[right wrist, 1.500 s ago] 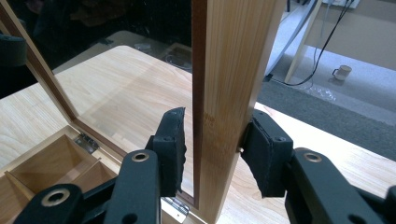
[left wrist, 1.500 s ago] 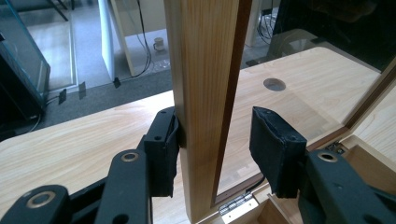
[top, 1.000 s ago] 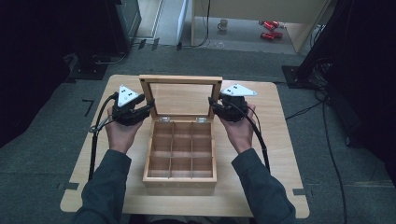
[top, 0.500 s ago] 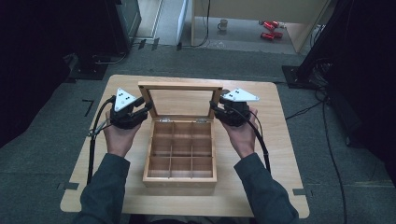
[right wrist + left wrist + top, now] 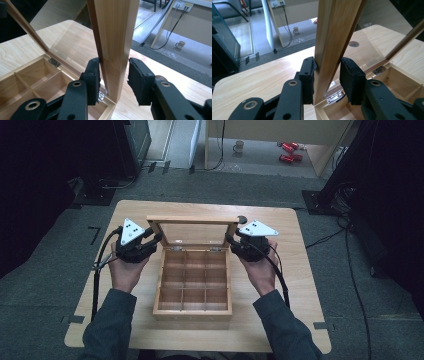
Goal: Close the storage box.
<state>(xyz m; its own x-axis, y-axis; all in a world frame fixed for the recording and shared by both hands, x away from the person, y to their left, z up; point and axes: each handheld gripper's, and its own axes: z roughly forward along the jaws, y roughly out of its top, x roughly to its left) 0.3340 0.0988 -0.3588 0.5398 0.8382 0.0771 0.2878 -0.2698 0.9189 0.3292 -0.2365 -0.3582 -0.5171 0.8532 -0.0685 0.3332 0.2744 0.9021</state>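
Observation:
A wooden box with several empty compartments sits mid-table, its glass-paned lid raised near upright. My left gripper straddles the lid's left side rail: one pad touches the wood, the other stands off with a gap, so it is open. My right gripper straddles the right side rail in the same way, with its right pad clear of the wood, also open. A metal hinge shows below the left rail.
The light wooden table has a round cable hole behind the lid. Beyond its far edge, a mug and red items lie on the floor. Dark equipment stands at both sides.
Both grippers have drawn a little nearer to the person along the lid's side rails, and the lid's top edge has come nearer with them.

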